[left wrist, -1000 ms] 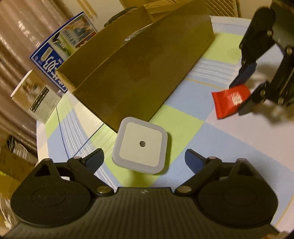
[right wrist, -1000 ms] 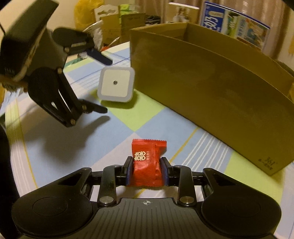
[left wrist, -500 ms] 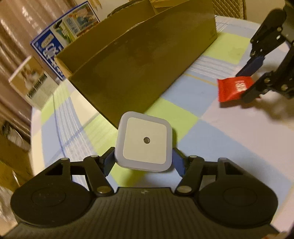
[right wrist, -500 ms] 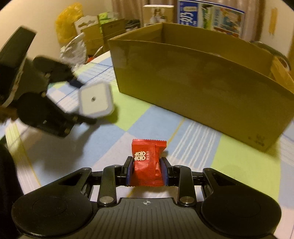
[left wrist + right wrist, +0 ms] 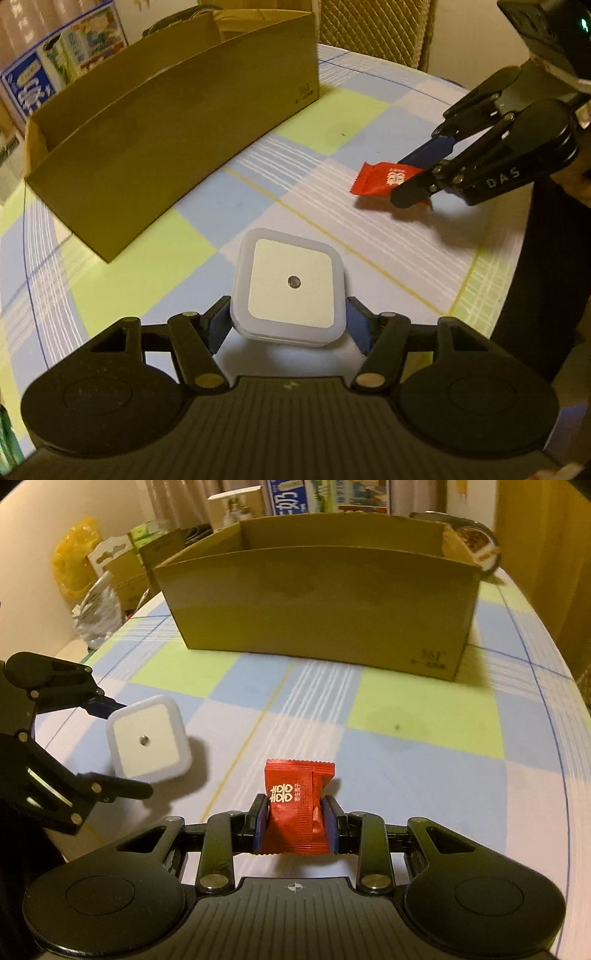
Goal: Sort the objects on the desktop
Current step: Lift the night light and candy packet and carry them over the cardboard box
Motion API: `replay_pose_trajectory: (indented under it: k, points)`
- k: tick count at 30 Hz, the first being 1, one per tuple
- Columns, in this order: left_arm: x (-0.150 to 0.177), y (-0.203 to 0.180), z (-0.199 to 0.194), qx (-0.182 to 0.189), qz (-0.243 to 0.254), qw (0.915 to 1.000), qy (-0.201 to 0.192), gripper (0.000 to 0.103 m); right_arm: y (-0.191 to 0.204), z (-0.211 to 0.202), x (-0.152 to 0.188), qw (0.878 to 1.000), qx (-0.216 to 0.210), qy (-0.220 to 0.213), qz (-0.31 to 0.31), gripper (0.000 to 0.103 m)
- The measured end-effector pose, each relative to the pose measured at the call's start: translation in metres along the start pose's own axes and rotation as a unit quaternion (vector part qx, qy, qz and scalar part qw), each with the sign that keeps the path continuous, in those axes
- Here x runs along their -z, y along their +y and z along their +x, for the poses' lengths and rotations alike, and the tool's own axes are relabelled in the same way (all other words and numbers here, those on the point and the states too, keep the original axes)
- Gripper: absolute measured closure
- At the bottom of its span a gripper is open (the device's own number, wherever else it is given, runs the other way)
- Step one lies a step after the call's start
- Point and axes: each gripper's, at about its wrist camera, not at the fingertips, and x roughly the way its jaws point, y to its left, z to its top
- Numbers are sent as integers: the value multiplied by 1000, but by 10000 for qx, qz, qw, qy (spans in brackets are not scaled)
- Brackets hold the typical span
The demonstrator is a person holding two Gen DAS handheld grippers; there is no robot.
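Two tongs over checked tabletop [image 5: 388, 236], w/ cardboard box [image 5: 321, 602] behind. Left tongs [image 5: 288, 325] pinching white square night-light [image 5: 291, 284]; right tongs [image 5: 295, 827] clamped on red candy packet [image 5: 295, 805], both lifted off cloth.

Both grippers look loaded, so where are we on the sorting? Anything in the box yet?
Done: both pickups. The left gripper, whose jaws have just been closing, clamps the white square night light; the right gripper pinches the red candy packet.

In hand: both items are carried above the checked tablecloth.

Left: neither is in the cardboard box yet. Its inside is hidden, so earlier drops cannot be confirmed.
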Motion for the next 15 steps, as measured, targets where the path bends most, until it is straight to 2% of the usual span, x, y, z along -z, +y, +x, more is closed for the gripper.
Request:
replay_pose_trajectory:
  k: [2,5,9,15]
  points:
    - [-1,-13,2,-102,130,9999,-31,42,2,-3,2,10000,30,-37,3,74]
    - [-1,-33,5,-441,569,9973,-107,34,1,-6,5,9999,30,-102,14,75]
    - [-2,-50,7,-908,1171,9887,-242,28,-3,-7,9,9999,23,-165,29,75]
    - [-1,-63,8,-1257,1726,9767,-214,28,-6,-5,13,9999,38,-158,24,75]
